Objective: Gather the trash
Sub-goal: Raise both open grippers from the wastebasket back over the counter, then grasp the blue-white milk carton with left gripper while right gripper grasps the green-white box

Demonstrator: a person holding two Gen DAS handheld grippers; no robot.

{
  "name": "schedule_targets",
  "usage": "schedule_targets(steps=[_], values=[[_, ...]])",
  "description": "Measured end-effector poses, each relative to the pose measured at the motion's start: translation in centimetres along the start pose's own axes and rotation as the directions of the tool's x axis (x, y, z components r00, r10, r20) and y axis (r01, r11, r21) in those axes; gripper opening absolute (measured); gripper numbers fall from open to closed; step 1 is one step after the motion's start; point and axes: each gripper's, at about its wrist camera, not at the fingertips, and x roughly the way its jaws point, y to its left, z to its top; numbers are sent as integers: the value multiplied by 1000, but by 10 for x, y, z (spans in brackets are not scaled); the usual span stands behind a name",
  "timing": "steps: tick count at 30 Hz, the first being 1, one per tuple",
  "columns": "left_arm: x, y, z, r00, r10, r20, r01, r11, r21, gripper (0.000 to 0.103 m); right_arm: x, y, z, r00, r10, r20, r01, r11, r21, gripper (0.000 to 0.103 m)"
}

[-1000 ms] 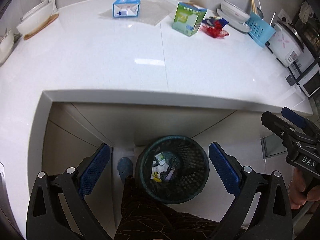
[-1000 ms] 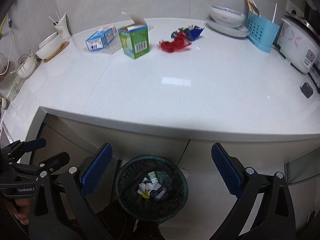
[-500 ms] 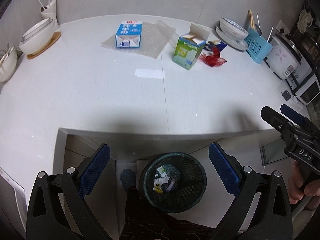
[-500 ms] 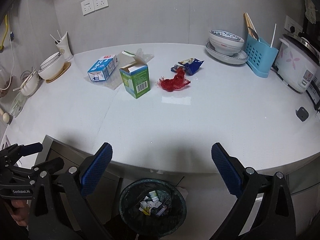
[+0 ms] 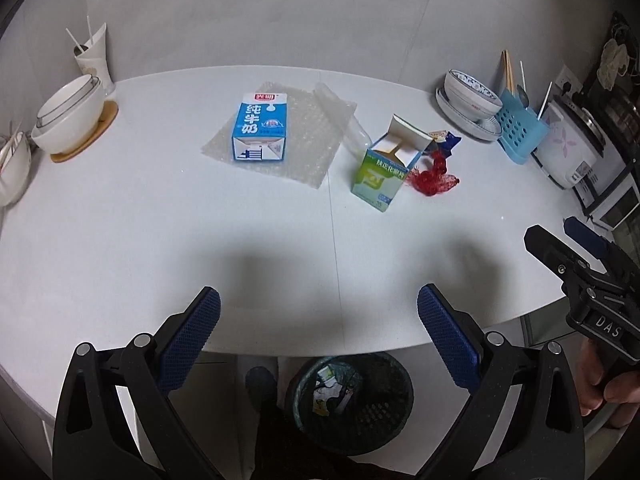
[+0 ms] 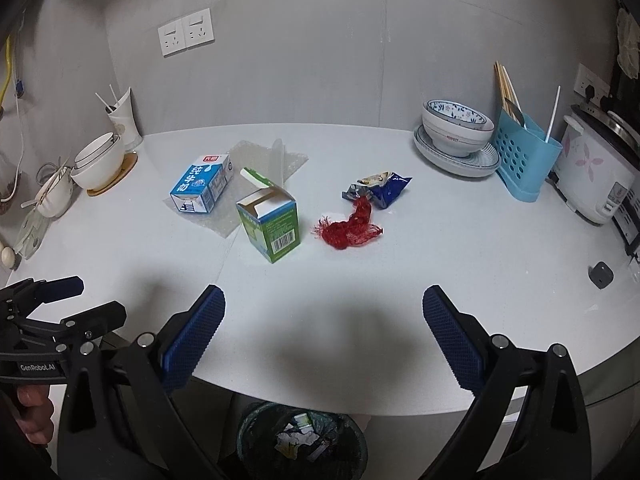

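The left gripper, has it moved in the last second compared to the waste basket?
Yes. The left gripper has lifted up from the waste basket and now looks over the counter, jaws open.

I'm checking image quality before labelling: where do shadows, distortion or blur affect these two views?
Left wrist view: two soft dark shadows fall on the white counter ahead of the open left gripper; fisheye bends the counter's edges; corners are vignetted black. Right wrist view: one broad shadow lies between the open right gripper's fingers; the walls bow; the green carton and red mesh bag look sharp.
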Motion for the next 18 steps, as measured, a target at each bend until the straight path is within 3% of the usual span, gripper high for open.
schedule_targets(steps=[18], values=[[39, 37, 81, 999, 34, -9, -34, 999, -28, 97, 51, 11, 43, 1000, -7, -29, 7, 1000, 21, 95]])
